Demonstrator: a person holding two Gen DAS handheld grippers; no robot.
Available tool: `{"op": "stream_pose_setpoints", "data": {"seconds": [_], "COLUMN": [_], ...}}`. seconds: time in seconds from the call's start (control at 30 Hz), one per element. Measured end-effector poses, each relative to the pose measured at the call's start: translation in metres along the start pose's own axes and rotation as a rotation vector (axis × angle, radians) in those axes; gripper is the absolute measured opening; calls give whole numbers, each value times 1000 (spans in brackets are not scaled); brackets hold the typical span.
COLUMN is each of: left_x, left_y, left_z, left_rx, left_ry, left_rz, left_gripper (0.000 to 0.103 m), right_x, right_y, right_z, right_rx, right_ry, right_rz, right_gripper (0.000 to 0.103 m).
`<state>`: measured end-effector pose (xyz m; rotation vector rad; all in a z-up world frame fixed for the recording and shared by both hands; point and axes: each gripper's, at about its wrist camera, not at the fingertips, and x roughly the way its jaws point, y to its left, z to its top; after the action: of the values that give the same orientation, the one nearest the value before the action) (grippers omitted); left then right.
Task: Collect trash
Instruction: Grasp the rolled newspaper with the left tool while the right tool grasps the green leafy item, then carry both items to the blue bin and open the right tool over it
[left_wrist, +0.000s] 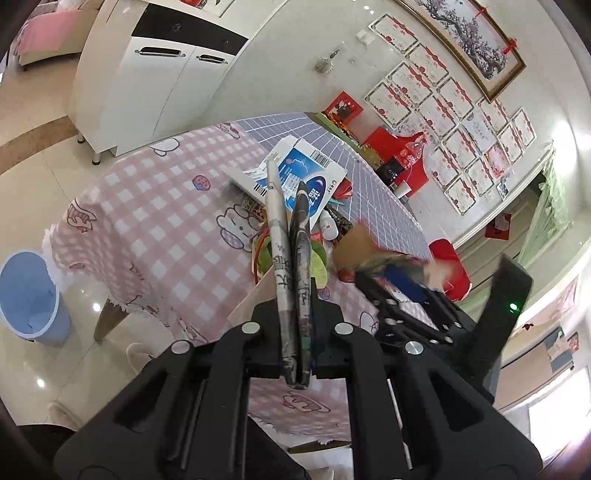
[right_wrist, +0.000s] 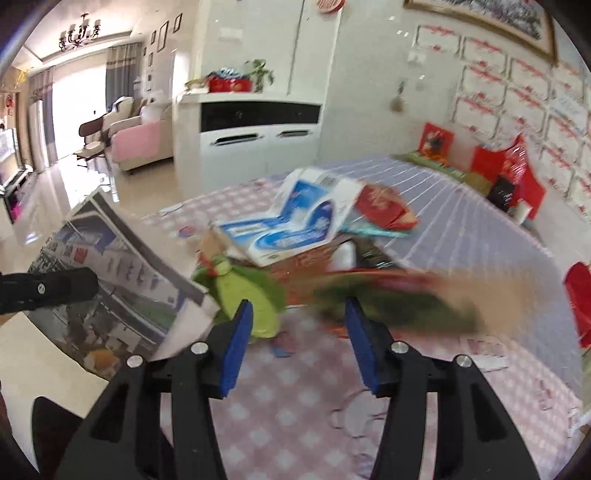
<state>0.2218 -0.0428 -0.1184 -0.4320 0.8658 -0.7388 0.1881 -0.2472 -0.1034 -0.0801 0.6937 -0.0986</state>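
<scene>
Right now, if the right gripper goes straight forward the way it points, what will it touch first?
Most likely the trash pile on the table. The open right gripper aims between the green wrapper and a blurred dark green packet; depth is unclear.

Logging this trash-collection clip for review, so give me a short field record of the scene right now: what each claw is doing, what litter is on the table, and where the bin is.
left claw: shut on printed sheet, held off the table edge
right claw: open, nothing between its pads, over the litter
litter: blue-and-white flattened box, green wrapper, red packet
surface: pink checked tablecloth
bin: blue bin on the floor beside the table
</scene>
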Motion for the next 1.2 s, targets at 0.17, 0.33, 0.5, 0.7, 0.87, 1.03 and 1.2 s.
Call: {"op": "stream_pose_setpoints", "data": {"seconds": [0.17, 0.33, 0.5, 0.7, 0.87, 1.03, 1.2], "left_x": [-2, -2, -18, -76, -126, -167, -180], "left_y": [2, 1, -2, 16, 49, 113, 191], "left_z": [-3, -1, 2, 14, 22, 23, 15], "left_rx": [7, 13, 32, -6, -65, -178, -308], "left_ry": [10, 13, -55, -198, -312, -389, -380], "left_rz": [-1, -3, 39, 71, 175, 374, 607], "left_gripper": [9, 9, 9, 9, 9, 9, 9], "right_x": [28, 52, 29, -16, -30, -5, 42], "right_y": [14, 17, 23, 36, 87, 160, 242], "right_z": [-1, 1, 10, 44, 76, 99, 97], "right_rx": [4, 24, 18, 14, -36, -96, -180], "right_ry": [58, 103, 19, -115, -185, -150, -54], "right_rz": [77, 151, 152, 186, 300, 433, 520], "right_gripper": [52, 6, 5, 5, 5, 5, 5]}}
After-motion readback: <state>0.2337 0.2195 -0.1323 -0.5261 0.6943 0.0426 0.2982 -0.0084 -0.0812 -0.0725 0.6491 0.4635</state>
